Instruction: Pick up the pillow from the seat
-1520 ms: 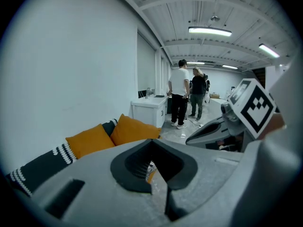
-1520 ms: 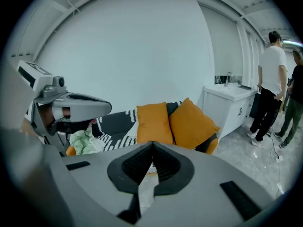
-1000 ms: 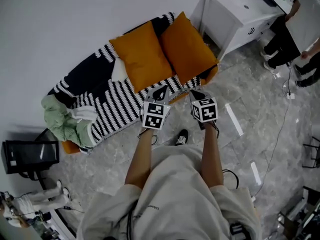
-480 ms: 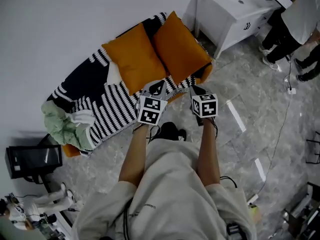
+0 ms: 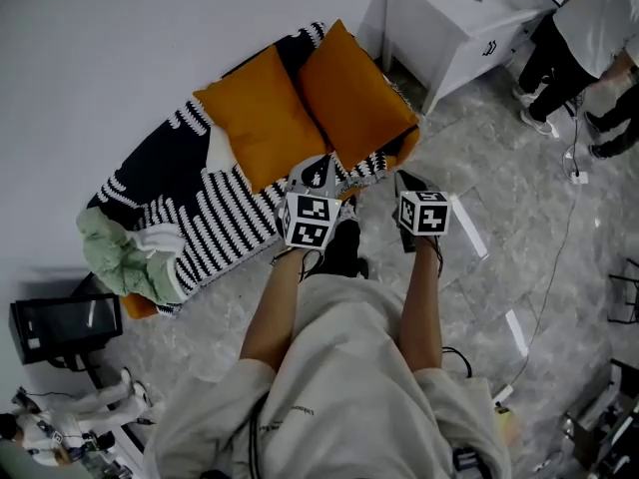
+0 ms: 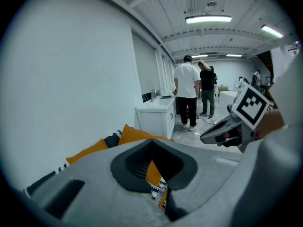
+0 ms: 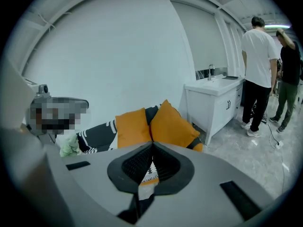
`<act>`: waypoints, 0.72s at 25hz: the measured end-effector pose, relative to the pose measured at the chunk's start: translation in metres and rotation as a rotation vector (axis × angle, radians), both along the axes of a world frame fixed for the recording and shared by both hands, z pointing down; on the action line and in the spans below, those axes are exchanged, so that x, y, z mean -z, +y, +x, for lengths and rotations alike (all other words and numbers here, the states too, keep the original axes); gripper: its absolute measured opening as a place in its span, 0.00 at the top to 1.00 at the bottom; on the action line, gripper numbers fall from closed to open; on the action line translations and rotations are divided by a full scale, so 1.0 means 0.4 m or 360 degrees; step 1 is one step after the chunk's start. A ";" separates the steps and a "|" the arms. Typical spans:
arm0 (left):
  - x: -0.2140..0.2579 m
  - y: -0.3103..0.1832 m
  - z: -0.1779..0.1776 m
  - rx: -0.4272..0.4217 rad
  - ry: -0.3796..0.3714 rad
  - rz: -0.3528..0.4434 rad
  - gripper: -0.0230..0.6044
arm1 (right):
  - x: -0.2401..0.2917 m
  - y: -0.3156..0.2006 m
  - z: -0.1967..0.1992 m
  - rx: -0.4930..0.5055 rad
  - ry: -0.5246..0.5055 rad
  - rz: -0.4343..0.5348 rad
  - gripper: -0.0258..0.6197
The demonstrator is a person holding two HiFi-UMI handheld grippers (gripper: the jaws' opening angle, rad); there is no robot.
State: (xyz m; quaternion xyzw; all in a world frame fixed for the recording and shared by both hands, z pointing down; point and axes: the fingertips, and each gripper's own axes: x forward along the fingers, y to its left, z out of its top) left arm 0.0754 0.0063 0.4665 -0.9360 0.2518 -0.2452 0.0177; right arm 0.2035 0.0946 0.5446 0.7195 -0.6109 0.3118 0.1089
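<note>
Lately, the whole scene has been shifted in the head view. The seat (image 5: pixel 230 213), draped in a striped throw (image 5: pixel 170 168), is now drawn slightly left and nearer than a second ago, and the white cabinet (image 5: pixel 449 28) at the far right has slid left with it. An approach on foot is read from this; a shoe (image 5: pixel 344 249) is now planted just short of the seat's near edge.

- Pillows: the left pillow (image 5: pixel 258 118) and right pillow (image 5: pixel 354 93), both orange, are propped side by side against the wall at the right end of the seat. Neither has been disturbed. Which one is meant cannot be told.
- Left gripper (image 5: pixel 319 170): carried forward, now over the seat's near edge, just short of the pillows' lower corners. Nothing is touched.
- Right gripper (image 5: pixel 405 181): swung out to the right, now over the floor (image 5: pixel 519 228) off the seat's right near corner, apart from the right pillow.
- Jaws: on both grippers the tips are seen pressed together, with nothing between them.

Judgement: the reach is still being set up. The jaws would have to be opened before either pillow could be taken.
</note>
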 end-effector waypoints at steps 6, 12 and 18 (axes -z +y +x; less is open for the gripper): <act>-0.012 -0.078 0.037 0.0041 0.0028 -0.0046 0.95 | 0.006 -0.077 0.037 0.0049 0.0033 -0.0014 0.95; -0.048 -0.142 0.102 0.0006 -0.0040 -0.0106 0.95 | -0.017 -0.158 0.084 0.0086 0.0020 -0.0060 0.95; -0.055 -0.241 0.141 0.0042 -0.0042 -0.0136 0.95 | -0.039 -0.253 0.117 0.0103 -0.0021 -0.0083 0.95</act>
